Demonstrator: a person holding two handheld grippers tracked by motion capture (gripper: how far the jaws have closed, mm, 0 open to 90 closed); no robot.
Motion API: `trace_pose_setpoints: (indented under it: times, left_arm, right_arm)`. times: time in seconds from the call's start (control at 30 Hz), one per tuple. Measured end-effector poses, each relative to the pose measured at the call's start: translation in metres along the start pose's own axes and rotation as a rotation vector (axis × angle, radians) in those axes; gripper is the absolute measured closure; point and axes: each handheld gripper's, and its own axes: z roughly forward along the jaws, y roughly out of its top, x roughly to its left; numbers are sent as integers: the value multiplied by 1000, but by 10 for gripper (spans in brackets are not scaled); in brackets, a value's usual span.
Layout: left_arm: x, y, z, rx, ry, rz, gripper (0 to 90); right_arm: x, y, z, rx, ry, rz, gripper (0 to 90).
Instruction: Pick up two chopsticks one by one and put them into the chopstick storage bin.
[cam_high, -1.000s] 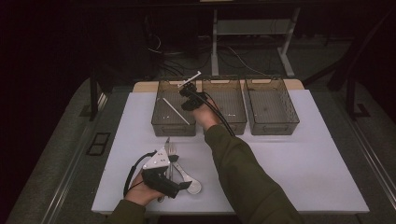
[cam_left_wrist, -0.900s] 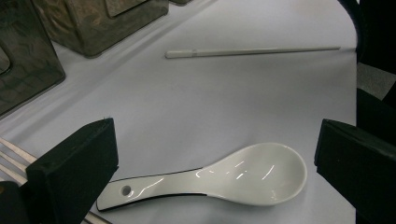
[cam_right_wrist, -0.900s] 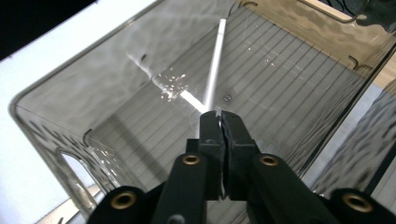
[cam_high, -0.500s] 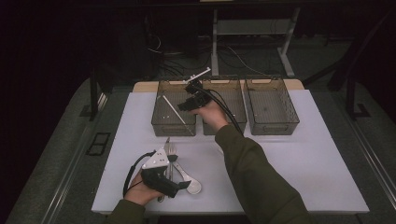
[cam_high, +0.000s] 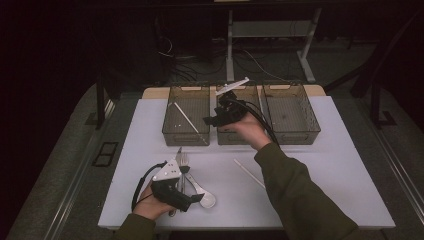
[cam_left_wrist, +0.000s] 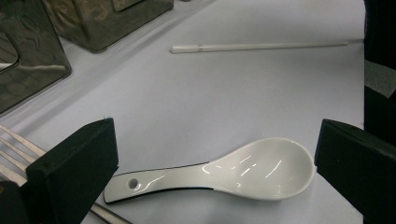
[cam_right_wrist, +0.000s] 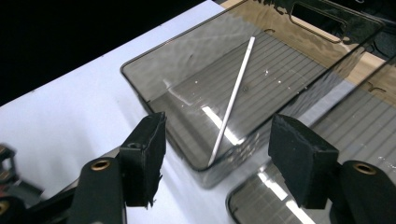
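A white stick (cam_high: 187, 120) (cam_right_wrist: 233, 102) lies slantwise in the left smoky bin (cam_high: 186, 89) (cam_right_wrist: 154, 88). My right gripper (cam_high: 209, 120) (cam_right_wrist: 217, 140) hovers by that bin's right front corner. It is open, its jaws have just been opening, and nothing is between them. A second white stick (cam_high: 249, 172) (cam_left_wrist: 257, 46) lies on the white mat (cam_high: 325, 175). At the mat's front left my left gripper (cam_high: 197, 200) (cam_left_wrist: 215, 154) rests open. A white ceramic spoon (cam_high: 206, 200) (cam_left_wrist: 261, 168) lies flat between its jaws, untouched.
Metal forks (cam_high: 182, 160) (cam_left_wrist: 14, 144) lie just left of the spoon. A middle bin (cam_high: 240, 137) and a right bin (cam_high: 295, 134) stand in a row with the left one at the mat's far edge. Cables and table legs fill the dark floor behind.
My right hand has drawn back to the right and lifted away from over the left bin, where the stick stays lying. The left hand has kept still.
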Motion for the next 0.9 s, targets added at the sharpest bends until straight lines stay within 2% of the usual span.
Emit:
trace_pose_setpoints:
  times: [0.3,0.4,0.47,0.53,0.67,0.9]
  left_arm:
    - [0,-1,0,-8,2,-18,0]
    - [0,-1,0,-6,5,-19,0]
    - [1,-1,0,2,6,-13,0]
    - [1,-1,0,1,6,-17,0]
    - [1,-2,0,3,8,-16,0]
    - [2,-2,1,4,11,-16,0]
  right_arm:
    - [1,-26,-34,-51,9,-20,332]
    - [2,-35,-44,-57,17,-39,326]
    - [3,-41,-50,-59,15,-33,326]
    - [3,-47,-56,-63,34,-38,331]
    - [2,-60,-65,-71,24,-47,328]
    - [1,-88,-81,-74,11,-22,346]
